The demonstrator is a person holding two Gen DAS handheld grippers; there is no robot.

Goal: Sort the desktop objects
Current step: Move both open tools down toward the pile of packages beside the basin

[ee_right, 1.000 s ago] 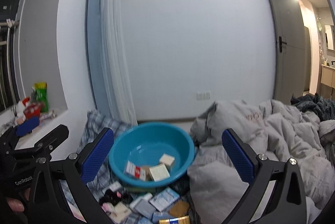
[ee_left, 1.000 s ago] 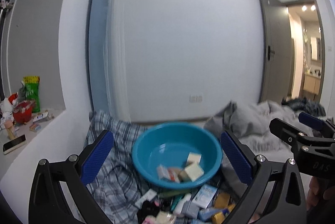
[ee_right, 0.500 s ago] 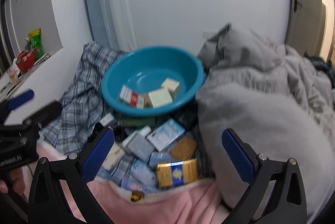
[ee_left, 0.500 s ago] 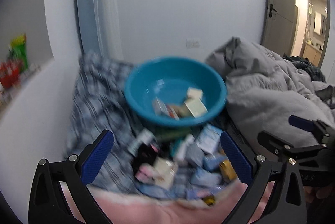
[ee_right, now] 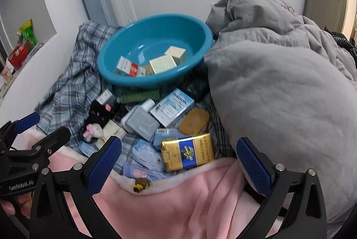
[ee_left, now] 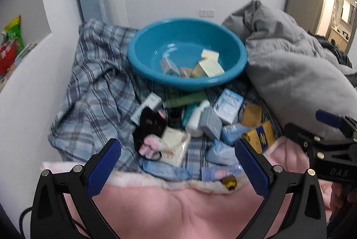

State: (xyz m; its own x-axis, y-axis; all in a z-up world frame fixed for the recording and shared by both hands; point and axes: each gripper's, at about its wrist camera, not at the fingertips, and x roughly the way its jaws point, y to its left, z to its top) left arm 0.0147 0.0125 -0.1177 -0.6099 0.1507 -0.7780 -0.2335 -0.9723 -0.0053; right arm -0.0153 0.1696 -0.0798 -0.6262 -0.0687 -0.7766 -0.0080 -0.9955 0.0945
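Observation:
A blue basin (ee_left: pixel 236 55) (ee_right: pixel 107 64) sits on the bed and holds several small boxes. In front of it lies a pile of loose items: a gold and blue pack (ee_right: pixel 188 155) (ee_left: pixel 260 137), a light blue carton (ee_right: pixel 171 107) (ee_left: pixel 228 105), a grey box (ee_right: pixel 140 124) (ee_left: pixel 210 124), a green tube (ee_right: pixel 139 97), a white bottle (ee_left: pixel 197 117) and a black and pink plush (ee_left: pixel 151 127) (ee_right: pixel 98 117). My left gripper (ee_left: pixel 177 165) and my right gripper (ee_right: pixel 178 163) both hover open over the pile's near edge, holding nothing.
A grey duvet (ee_right: pixel 279 87) bulges at the right, against the basin and pile. A plaid cloth (ee_left: pixel 98 91) lies under and left of the items. A pink blanket (ee_right: pixel 178 201) covers the foreground. A window ledge (ee_left: pixel 13 53) with packets is at far left.
Both views have tipped down and drawn closer to the bed, so the pile now fills the middle. Both grippers stay open.

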